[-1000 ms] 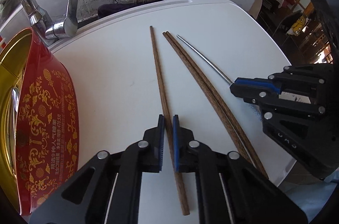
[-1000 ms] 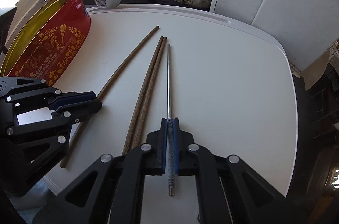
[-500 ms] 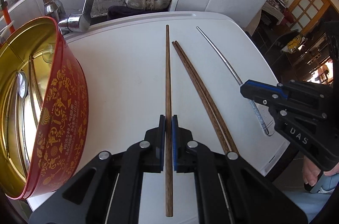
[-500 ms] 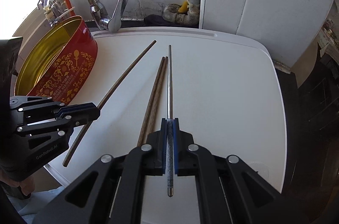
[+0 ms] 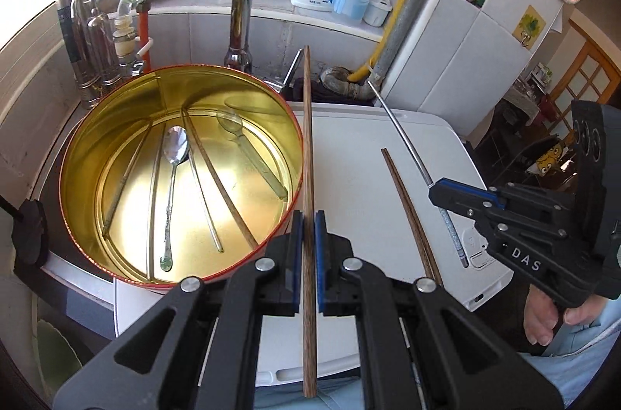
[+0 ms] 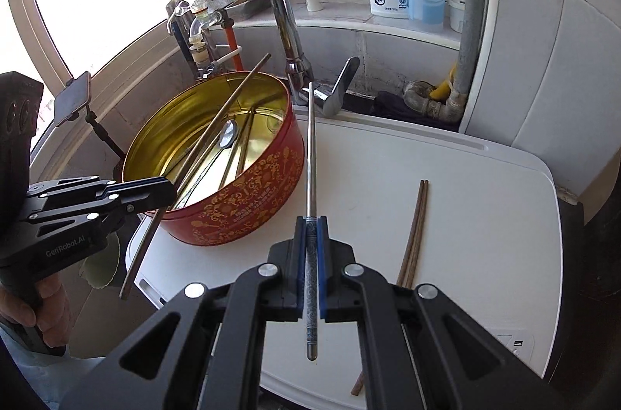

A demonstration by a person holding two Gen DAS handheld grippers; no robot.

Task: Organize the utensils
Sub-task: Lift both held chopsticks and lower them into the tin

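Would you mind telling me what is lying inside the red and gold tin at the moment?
Inside the tin lie a metal spoon, a clear spoon and several chopsticks. Its near wall hides some handle ends.

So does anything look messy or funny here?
Not much. Two wooden chopsticks lie on the white board, outside the tin where the other utensils are. Their near ends poke past the board's edge. The left gripper and right gripper each hold one stick in the air.
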